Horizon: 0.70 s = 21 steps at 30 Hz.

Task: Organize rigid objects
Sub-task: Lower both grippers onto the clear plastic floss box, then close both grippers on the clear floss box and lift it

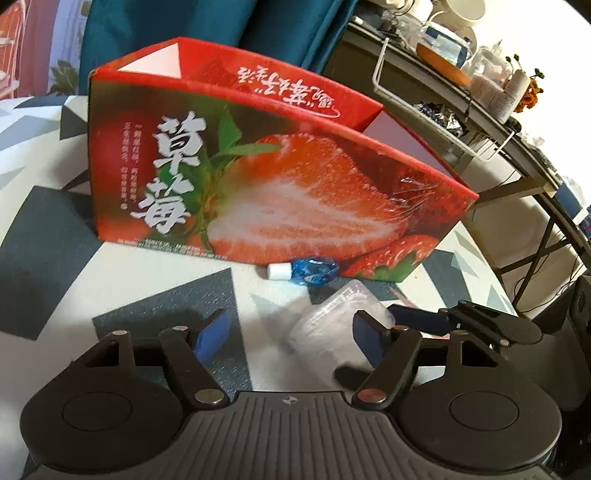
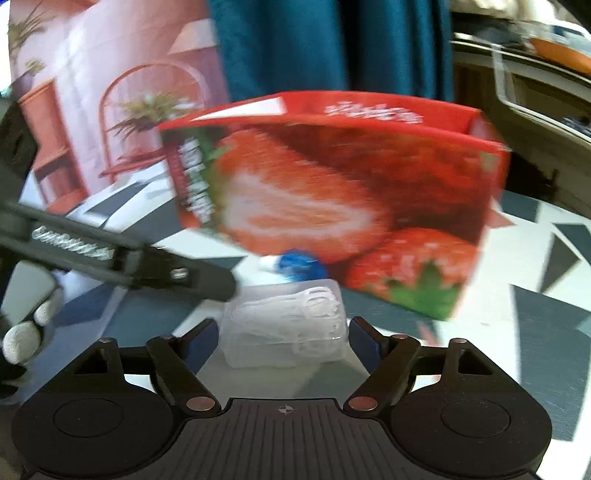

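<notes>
A clear plastic box [image 2: 286, 325] lies on the patterned tablecloth, between the open fingers of my right gripper [image 2: 282, 341], which are not pressed on it. It also shows in the left wrist view [image 1: 328, 325]. My left gripper [image 1: 290, 334] is open, the box just inside its right finger. My right gripper's finger reaches in from the right there [image 1: 424, 319]. A small blue bottle [image 1: 308, 271] with a white cap lies against the foot of an open red strawberry box [image 1: 258, 177], seen blurred in the right wrist view [image 2: 332, 192].
The table has a white and grey geometric cloth [image 1: 48, 236]. A teal curtain [image 1: 221, 22] hangs behind. A cluttered shelf with a wire basket [image 1: 461, 110] stands at the right. My left gripper's arm and a gloved hand [image 2: 26, 332] show at the left.
</notes>
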Available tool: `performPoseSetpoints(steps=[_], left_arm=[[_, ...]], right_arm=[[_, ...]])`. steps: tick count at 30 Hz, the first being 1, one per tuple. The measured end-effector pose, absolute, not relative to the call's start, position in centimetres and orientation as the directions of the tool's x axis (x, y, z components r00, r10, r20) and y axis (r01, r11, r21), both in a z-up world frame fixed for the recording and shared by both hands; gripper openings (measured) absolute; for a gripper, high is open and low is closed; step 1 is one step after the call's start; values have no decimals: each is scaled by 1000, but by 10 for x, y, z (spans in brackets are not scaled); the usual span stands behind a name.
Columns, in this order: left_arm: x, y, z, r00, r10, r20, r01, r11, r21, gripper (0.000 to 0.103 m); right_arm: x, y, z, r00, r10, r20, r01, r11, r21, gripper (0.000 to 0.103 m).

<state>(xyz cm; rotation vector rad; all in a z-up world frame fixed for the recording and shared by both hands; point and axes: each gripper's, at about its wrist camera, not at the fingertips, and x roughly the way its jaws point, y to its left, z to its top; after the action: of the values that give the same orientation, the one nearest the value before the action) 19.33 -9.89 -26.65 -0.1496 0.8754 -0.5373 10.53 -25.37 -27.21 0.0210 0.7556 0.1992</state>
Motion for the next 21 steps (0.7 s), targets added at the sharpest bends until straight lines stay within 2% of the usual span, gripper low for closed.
performPoseSetpoints(steps=[5, 8, 15, 21], left_arm=[[194, -94, -274, 483, -515, -708, 376, 852, -364, 58], [195, -91, -279, 477, -518, -710, 363, 852, -378, 54], [194, -83, -279, 500, -503, -705, 346, 862, -369, 53], [187, -78, -269, 535, -474, -699, 345, 878, -332, 53]], right_arm=[[106, -229, -276, 676, 211, -706, -276, 961, 23, 77], [106, -225, -275, 673, 216, -708, -304, 953, 2, 67], [107, -229, -272, 689, 209, -693, -290, 957, 1, 37], [101, -220, -270, 702, 212, -680, -284, 959, 6, 32]])
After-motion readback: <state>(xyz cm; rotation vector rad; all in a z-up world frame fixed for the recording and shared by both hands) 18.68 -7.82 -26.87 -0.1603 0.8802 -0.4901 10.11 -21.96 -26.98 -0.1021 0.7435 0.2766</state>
